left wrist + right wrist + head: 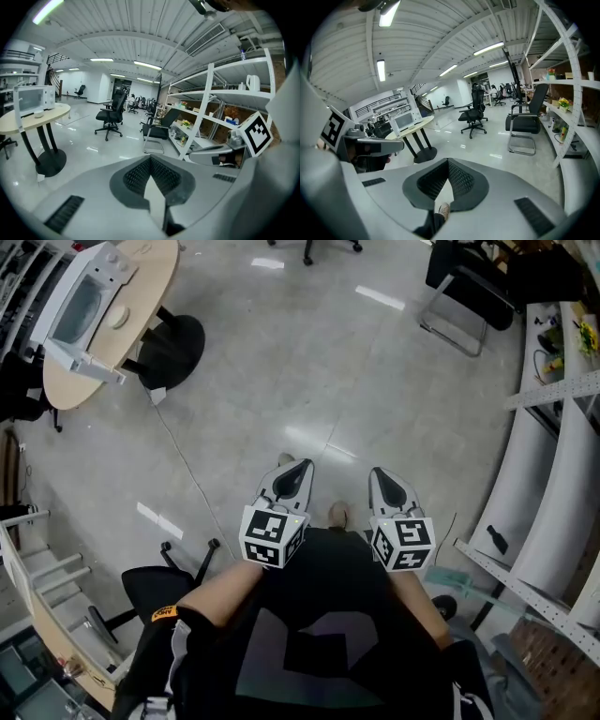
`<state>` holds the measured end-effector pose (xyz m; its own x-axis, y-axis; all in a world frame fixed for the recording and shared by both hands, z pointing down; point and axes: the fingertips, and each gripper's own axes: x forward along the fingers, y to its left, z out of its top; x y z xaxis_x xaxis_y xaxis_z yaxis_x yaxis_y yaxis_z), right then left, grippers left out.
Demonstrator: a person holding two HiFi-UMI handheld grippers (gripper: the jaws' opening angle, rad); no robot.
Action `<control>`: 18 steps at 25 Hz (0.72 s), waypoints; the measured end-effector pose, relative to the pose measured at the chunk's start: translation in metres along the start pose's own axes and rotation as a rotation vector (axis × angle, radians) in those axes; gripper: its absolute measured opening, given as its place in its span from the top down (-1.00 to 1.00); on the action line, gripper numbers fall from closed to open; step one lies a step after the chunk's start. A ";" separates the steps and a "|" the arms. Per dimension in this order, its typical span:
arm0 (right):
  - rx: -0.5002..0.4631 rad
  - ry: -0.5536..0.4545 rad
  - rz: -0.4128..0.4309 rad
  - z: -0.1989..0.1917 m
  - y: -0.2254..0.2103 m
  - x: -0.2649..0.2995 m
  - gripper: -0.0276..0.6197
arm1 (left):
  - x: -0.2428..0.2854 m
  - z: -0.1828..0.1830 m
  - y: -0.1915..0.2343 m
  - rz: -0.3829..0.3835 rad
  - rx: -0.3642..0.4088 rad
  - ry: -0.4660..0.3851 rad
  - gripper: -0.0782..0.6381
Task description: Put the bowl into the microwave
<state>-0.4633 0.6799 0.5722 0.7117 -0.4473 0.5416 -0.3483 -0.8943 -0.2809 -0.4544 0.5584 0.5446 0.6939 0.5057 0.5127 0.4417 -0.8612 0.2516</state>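
The bowl (119,317) sits on the round wooden table (150,282) at the far left of the room, just in front of the microwave (80,298) and a little to the side of its window. It is a small, pale bowl, upright, and apart from both grippers. In the left gripper view the bowl (39,114) shows as a small white shape on the table (51,115), below the front of the microwave (33,98). The microwave's door (82,360) stands swung open, jutting past the table's edge. The table rests on a dark round foot (178,345).

Both grippers are held close to the person's body, well away from the table, and point out over the glossy grey floor (309,371). The left gripper (301,465) has its jaws pressed together at the tips, with nothing between them; only floor shows through the wedge behind the tips. The right gripper (381,474) is the same, jaws together and empty, and the person's light shoe (339,514) shows between the two grippers. In the right gripper view the microwave (403,122) is small and far off to the left.

A black office chair (111,119) stands out on the open floor beyond the table. A metal-framed chair (467,304) stands near the white shelving (553,465) that runs along the person's right side.
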 end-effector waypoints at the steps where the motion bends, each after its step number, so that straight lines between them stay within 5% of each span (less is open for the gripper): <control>1: -0.010 0.004 0.005 0.007 0.004 0.007 0.87 | 0.000 0.006 0.010 0.007 -0.013 -0.008 0.65; 9: -0.096 0.004 0.008 0.076 0.033 0.055 0.87 | 0.003 0.050 0.081 0.024 -0.130 -0.084 0.65; 18: -0.195 0.015 0.035 0.126 0.109 0.113 0.87 | -0.011 0.084 0.165 0.016 -0.140 -0.124 0.65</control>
<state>-0.3437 0.5331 0.5026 0.6887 -0.4767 0.5464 -0.4848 -0.8630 -0.1418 -0.3417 0.4149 0.5116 0.7690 0.4866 0.4146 0.3525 -0.8638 0.3601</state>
